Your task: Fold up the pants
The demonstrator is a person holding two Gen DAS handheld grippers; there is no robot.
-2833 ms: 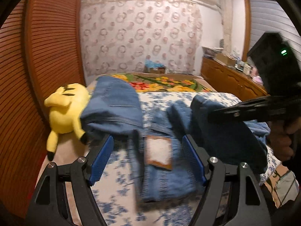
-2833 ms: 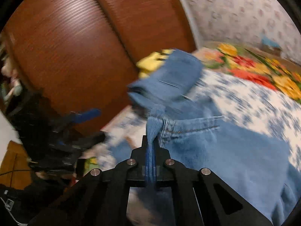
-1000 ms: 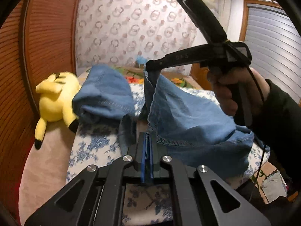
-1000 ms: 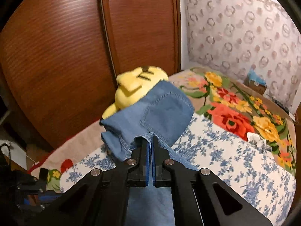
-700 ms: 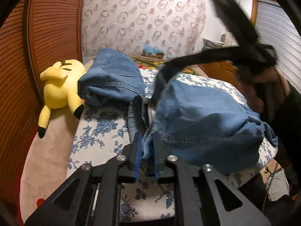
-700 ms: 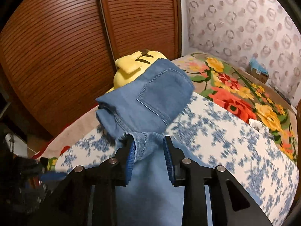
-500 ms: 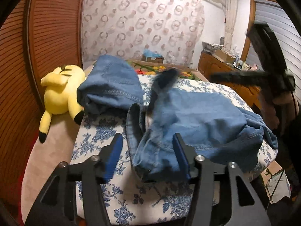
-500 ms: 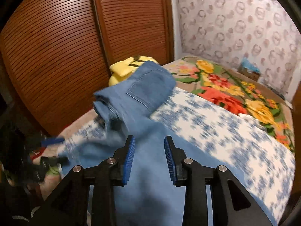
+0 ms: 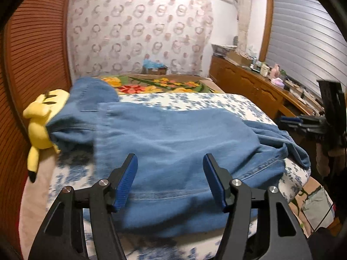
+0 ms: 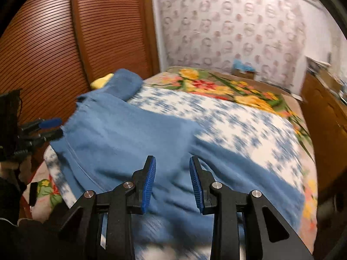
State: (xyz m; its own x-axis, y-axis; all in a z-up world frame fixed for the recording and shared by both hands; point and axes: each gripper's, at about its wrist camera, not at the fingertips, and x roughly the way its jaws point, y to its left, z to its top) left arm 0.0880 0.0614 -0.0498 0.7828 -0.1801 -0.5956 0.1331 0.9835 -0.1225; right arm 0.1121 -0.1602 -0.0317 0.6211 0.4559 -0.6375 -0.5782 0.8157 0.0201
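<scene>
Blue denim pants (image 9: 173, 143) lie spread across the near part of the bed, with one end hanging over the right edge; they also show in the right wrist view (image 10: 134, 143). My left gripper (image 9: 170, 173) is open and empty just above the near edge of the pants. My right gripper (image 10: 172, 173) is open and empty over the pants. Each gripper also shows in the other's view, the right one at the right edge (image 9: 312, 125) and the left one at the left edge (image 10: 43, 130).
A second folded pair of jeans (image 9: 86, 106) lies at the far left against a yellow plush toy (image 9: 41, 119). The bed has a blue floral sheet (image 10: 238, 125) and a flowered blanket (image 9: 164, 86). A wooden wardrobe (image 10: 65, 43) stands left, a dresser (image 9: 256, 86) right.
Both grippers held the pants a second ago, then opened and let go. The pants dropped and now lie spread flat on the bed. Both grippers have drawn back.
</scene>
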